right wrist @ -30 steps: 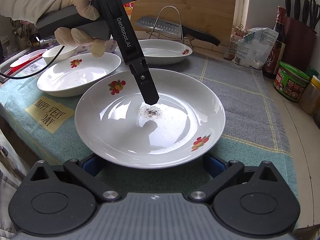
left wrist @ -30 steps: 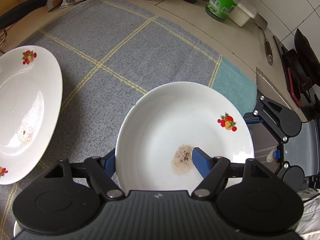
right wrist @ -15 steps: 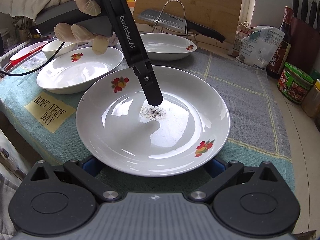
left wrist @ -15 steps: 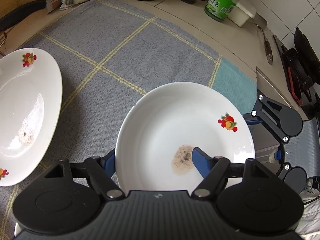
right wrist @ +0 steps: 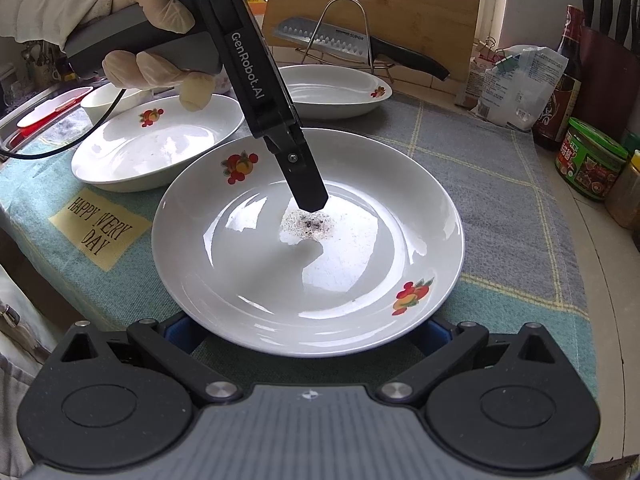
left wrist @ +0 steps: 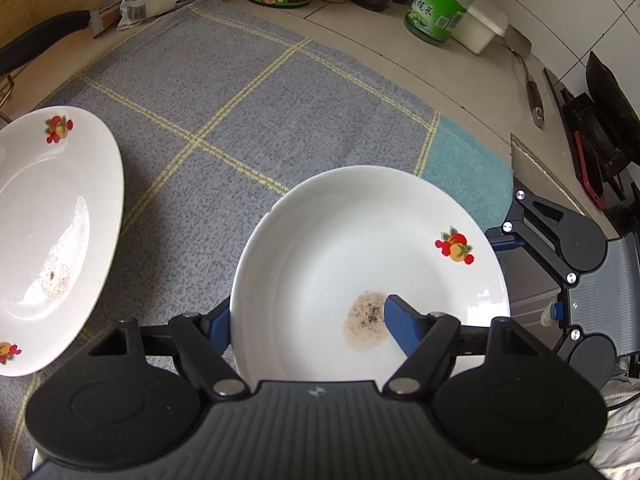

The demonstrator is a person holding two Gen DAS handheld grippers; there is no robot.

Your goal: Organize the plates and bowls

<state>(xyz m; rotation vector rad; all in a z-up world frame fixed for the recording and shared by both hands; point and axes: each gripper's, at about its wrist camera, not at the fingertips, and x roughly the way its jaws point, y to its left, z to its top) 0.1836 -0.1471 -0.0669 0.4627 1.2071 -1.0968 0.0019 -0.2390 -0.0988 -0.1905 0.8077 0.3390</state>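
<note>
My left gripper (left wrist: 308, 320) pinches the near white fruit-print plate (left wrist: 368, 264) by its rim; I'd lift level toward the far-left plates. My right gripper (right wrist: 308, 334) waits spread apart.

"GenRobot.AI" on left tool (right wrist: 308, 196); "SUPOR" on knife (right wrist: 320, 36).

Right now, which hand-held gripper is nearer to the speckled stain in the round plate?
Left. The left hand-held gripper has a finger inside the plate, tip beside the stain; the right hand-held gripper is at the plate's near rim.
</note>
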